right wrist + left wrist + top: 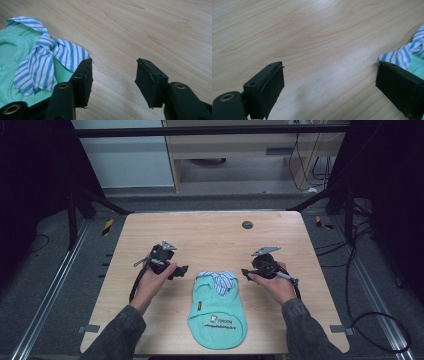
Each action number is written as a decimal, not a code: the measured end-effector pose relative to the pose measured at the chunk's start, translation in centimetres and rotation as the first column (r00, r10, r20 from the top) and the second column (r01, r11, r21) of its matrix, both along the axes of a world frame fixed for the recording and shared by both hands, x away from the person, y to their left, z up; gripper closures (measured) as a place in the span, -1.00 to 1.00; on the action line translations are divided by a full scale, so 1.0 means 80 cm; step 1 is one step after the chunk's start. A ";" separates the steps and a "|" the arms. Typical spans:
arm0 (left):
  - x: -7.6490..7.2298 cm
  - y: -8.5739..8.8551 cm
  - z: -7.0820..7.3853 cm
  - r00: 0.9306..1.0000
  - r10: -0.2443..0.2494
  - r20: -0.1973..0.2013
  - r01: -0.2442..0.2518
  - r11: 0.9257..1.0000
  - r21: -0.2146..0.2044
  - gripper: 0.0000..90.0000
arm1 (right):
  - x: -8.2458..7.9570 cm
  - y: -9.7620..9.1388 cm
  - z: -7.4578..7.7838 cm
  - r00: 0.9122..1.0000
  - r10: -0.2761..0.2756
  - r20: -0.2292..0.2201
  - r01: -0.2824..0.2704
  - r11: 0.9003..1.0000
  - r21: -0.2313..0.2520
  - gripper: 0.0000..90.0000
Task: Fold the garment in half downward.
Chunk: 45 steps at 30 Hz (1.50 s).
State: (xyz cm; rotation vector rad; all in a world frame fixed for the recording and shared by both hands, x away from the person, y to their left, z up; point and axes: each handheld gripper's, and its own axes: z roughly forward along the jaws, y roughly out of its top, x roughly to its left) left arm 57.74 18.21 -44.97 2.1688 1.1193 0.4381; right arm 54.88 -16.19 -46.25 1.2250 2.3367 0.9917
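The little green shirt (218,310) with its striped collar (42,60) lies flat on the table (210,235), between both grippers; the left gripper (329,87) is wide open and holds nothing; the right gripper (113,80) is open and empty too, just beside the collar.

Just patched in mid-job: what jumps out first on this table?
The mint-green garment with a blue-striped collar lies flat at the near middle of the wooden table. The left gripper and right gripper flank its collar end, both with jaws apart and nothing between them. A small dark disc sits near the far edge.
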 end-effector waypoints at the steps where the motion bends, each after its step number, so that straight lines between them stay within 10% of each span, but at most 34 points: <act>1: 0.004 -0.003 0.001 1.000 -0.003 -0.006 0.003 1.000 -0.006 -0.81 | 0.003 0.001 -0.001 1.000 0.008 -0.007 -0.008 1.000 0.000 0.16; 18: 0.010 -0.055 -0.014 0.989 -0.126 -0.075 0.128 0.992 0.019 -0.28 | 0.019 0.037 -0.008 0.997 0.067 -0.029 -0.066 0.998 0.015 0.71; 45: 0.004 -0.065 -0.043 0.978 -0.168 -0.123 0.175 0.984 0.044 -0.08 | 0.017 0.067 -0.032 0.992 0.092 -0.090 -0.094 0.995 -0.018 0.35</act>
